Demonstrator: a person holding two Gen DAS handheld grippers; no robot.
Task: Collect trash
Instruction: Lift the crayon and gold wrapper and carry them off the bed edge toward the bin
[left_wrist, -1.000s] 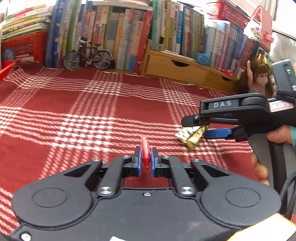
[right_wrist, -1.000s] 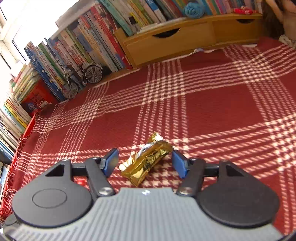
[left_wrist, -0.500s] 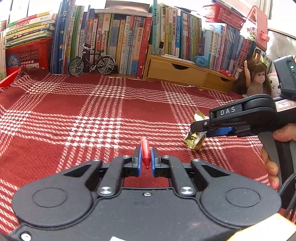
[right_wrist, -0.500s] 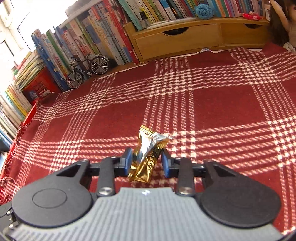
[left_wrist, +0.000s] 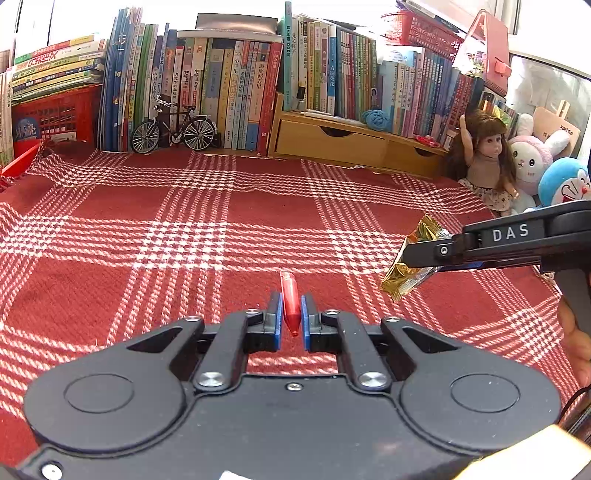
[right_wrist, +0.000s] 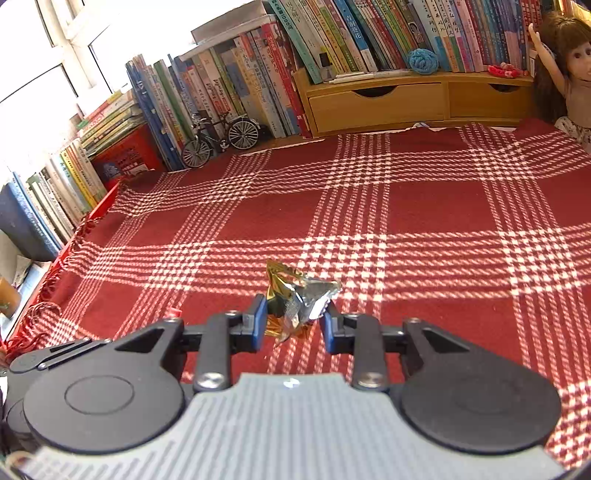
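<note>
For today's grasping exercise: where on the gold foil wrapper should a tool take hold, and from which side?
Probably across its crumpled middle, pads on the two flat faces. The gold foil wrapper is thin and flattened, so it pinches easily there. The right tool already grips it this way, holding it clear of the plaid cloth with both ends sticking out.

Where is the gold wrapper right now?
The gold wrapper is pinched in the right gripper, lifted above the red plaid cloth; in the left wrist view it shows at right, near the doll.
</note>
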